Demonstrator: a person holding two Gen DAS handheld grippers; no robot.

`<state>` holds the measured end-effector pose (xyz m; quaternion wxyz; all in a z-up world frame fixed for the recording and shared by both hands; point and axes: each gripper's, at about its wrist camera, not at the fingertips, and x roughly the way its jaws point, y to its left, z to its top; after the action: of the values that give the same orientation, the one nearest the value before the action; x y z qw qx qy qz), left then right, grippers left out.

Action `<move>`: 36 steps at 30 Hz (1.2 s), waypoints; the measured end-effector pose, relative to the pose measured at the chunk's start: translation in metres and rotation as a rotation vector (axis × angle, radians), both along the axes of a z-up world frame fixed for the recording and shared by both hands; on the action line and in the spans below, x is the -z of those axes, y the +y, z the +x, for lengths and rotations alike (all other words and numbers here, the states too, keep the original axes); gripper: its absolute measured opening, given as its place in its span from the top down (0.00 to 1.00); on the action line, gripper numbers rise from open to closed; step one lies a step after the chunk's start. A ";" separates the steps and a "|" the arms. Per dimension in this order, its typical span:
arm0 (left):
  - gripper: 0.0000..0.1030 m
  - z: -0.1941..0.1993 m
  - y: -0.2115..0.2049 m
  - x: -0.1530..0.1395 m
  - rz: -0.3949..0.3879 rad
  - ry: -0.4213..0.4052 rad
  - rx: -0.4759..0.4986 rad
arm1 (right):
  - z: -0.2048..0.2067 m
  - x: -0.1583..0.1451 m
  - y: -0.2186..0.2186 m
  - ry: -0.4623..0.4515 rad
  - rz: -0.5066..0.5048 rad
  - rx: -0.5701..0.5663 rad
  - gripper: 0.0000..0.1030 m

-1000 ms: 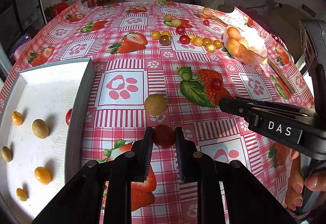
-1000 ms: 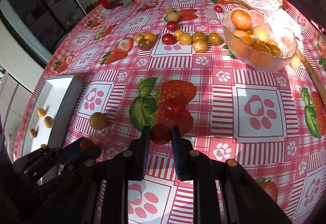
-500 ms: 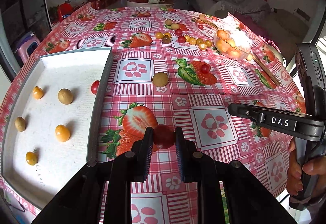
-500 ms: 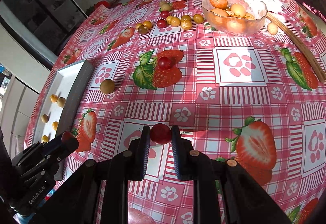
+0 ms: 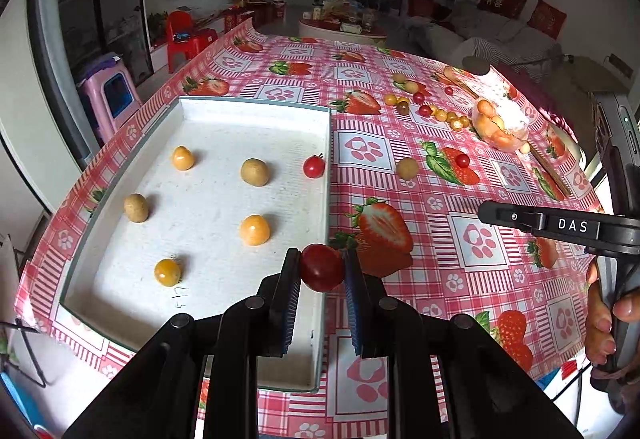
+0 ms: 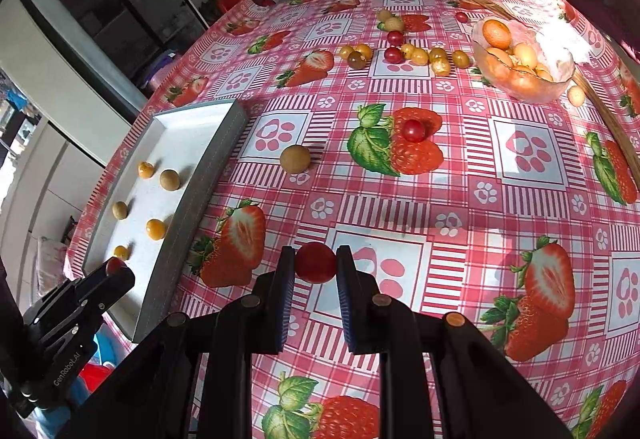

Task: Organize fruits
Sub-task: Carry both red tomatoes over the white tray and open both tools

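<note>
Two cherry tomatoes are in my grip, one in each pair of tongs. My left tongs (image 5: 322,273) are clamped on a red cherry tomato (image 5: 322,267), pinched between the blue pads at its sides, and it hangs right over the near right wall of the white tray (image 5: 329,143). My right tongs (image 6: 315,266) hold a second red cherry tomato (image 6: 315,262) the same way, above the table (image 6: 528,199) and well to the right of the tray.

Inside the tray lie six fruits spaced apart: three orange-yellow ones, two dull brown-green ones, and one small red tomato (image 5: 313,166) against the tray's right wall, further from me. As I judge it, the coming move is a placement, and it turns on one relation: the open white floor of the tray lies just to the left of my left tomato, so a short shift leftward and a drop would land it inside the wall. A round tomato has no long axis to mind, though it may roll once let go. My left tongs are plainly the nearer pair; the right ones have a broad stretch of tablecloth to cross before they reach the tray.

Right of the tray, on the table, a brownish round fruit (image 6: 295,158) and another cherry tomato (image 6: 413,130) sit loose. Beyond them is a row of small yellow and red fruits, then a glass bowl (image 6: 524,87) of orange ones.
</note>
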<state>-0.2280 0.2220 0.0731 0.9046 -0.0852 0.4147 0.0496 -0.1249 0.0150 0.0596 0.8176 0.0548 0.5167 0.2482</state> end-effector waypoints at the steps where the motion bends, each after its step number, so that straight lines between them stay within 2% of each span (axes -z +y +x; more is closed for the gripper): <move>1: 0.78 -0.004 0.008 0.000 0.001 -0.002 -0.019 | -0.001 -0.002 0.007 -0.002 -0.001 -0.013 0.78; 8: 0.78 -0.020 0.062 0.005 0.014 -0.012 -0.127 | -0.008 -0.013 0.065 -0.020 -0.016 -0.121 0.78; 19: 0.78 -0.024 0.120 0.023 -0.009 0.010 -0.221 | -0.014 -0.019 0.158 -0.037 -0.071 -0.291 0.78; 29: 0.78 -0.008 0.138 0.044 -0.004 0.064 -0.240 | -0.007 -0.003 0.228 -0.024 -0.118 -0.385 0.78; 36: 0.78 -0.003 0.139 0.052 0.006 0.089 -0.232 | 0.003 0.022 0.252 0.011 -0.160 -0.402 0.78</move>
<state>-0.2308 0.3608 0.0216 0.8737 -0.1275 0.4416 0.1590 -0.1218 0.2666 0.0372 0.7505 -0.1133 0.5396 0.3643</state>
